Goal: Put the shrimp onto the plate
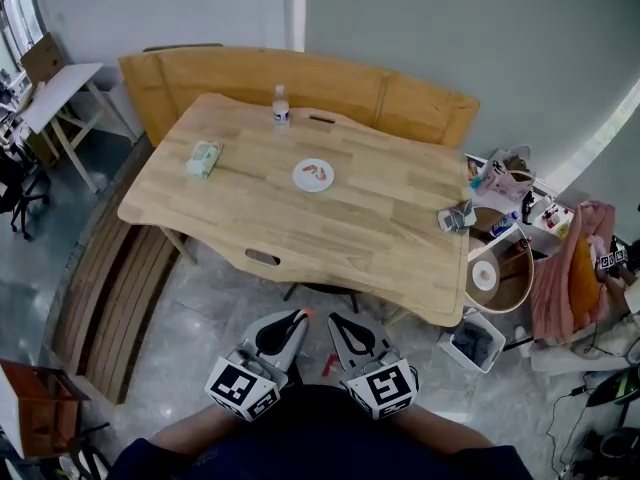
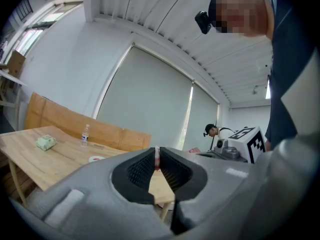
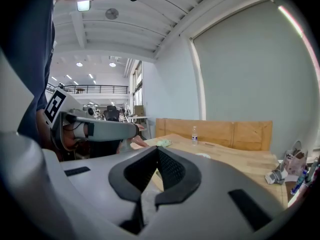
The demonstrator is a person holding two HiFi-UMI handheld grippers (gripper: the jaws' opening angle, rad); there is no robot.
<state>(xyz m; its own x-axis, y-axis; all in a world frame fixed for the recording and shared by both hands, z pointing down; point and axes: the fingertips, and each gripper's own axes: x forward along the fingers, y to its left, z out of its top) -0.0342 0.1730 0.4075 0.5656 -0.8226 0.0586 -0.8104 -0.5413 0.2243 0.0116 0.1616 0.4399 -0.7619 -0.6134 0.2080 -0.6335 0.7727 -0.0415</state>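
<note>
A white plate (image 1: 313, 175) lies near the middle of the wooden table (image 1: 380, 218), with red-pink shrimp pieces on it. It also shows small in the left gripper view as the plate (image 2: 95, 159). Both grippers are held low in front of the person's body, well short of the table's near edge. My left gripper (image 1: 300, 315) is shut on a thin pink shrimp (image 2: 157, 157), which sticks up between the tips. My right gripper (image 1: 334, 319) is beside it, its jaws closed together with nothing between them (image 3: 157, 149).
On the table are a water bottle (image 1: 281, 106) at the far edge, a green packet (image 1: 204, 158) at the left and a small grey object (image 1: 455, 218) at the right edge. A wooden bench (image 1: 300, 78) runs behind. Bags and bins (image 1: 500, 268) crowd the floor at the right. A red scrap (image 1: 327, 365) lies on the floor.
</note>
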